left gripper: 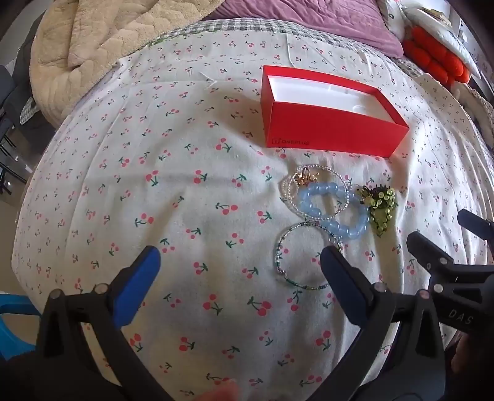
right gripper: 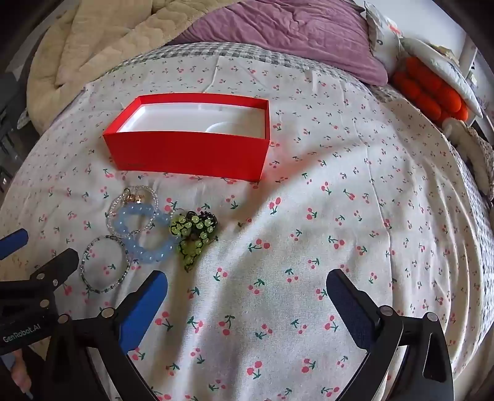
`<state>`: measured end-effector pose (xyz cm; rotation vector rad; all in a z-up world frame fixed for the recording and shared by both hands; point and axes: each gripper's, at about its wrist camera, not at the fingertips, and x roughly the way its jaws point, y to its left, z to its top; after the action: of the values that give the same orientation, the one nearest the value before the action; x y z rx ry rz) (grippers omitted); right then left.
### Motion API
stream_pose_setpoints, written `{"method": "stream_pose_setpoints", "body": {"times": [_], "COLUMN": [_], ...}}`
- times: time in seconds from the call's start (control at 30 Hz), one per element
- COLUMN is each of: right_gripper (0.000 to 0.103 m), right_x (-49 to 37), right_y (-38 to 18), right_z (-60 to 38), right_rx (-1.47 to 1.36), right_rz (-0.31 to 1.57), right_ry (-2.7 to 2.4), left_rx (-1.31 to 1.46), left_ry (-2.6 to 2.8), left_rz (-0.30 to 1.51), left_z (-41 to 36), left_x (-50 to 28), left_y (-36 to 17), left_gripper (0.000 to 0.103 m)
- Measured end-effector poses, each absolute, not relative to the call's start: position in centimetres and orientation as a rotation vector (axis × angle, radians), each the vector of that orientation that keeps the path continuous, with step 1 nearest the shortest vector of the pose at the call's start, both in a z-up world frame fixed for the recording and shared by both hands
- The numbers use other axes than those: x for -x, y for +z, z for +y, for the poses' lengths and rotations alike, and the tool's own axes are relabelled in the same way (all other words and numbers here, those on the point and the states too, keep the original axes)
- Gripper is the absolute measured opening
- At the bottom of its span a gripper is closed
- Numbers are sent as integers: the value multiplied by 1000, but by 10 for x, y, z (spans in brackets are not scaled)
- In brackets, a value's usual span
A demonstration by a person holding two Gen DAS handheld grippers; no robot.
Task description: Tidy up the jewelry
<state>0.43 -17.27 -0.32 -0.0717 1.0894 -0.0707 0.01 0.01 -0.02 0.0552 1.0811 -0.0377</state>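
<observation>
Blue pads sit nearest the camera, on the black fingers of the left gripper (left gripper: 239,268), which are spread as wide as they go and hold nothing. Just past its right finger lies a thin bead ring (left gripper: 304,256) with green and clear beads, flat on the sheet (left gripper: 191,197), which is white with little cherries. Next, a bit farther, comes a blue bracelet (left gripper: 335,209) of fat round beads, bent into a loose figure eight. A clear bead ring (left gripper: 296,188) lies partly under it, with a small gold clasp (left gripper: 305,178) at its far side. Right of the blue bracelet, touching it, is a green sequin piece (left gripper: 378,205) with a dark top. All the jewelry lies in one bunch, near the box but not in it. Farther off stands a red box (left gripper: 330,135), open on top, white inside, with nothing in it. From the right wrist view, the right gripper (right gripper: 247,288) is wide open too, with only sheet between its fingers, and the jewelry lies to its left. Far away there is a tan blanket (left gripper: 102,40), a purple blanket (left gripper: 308,18), and an orange cushion (left gripper: 432,58) at the far right.
</observation>
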Motion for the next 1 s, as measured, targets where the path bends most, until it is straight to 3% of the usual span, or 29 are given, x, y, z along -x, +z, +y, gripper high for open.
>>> {"method": "stream_pose_setpoints", "body": {"times": [1.0], "right_gripper": [103], "right_x": [10], "right_y": [2], "right_z": [-172], "right_rx": [37], "right_rz": [1064], "right_ry": [-67], "left_rx": [-44], "left_ry": [-52], "left_rz": [1071], "left_z": [-3], "left_x": [7], "left_y": [8], "left_gripper": [103]}}
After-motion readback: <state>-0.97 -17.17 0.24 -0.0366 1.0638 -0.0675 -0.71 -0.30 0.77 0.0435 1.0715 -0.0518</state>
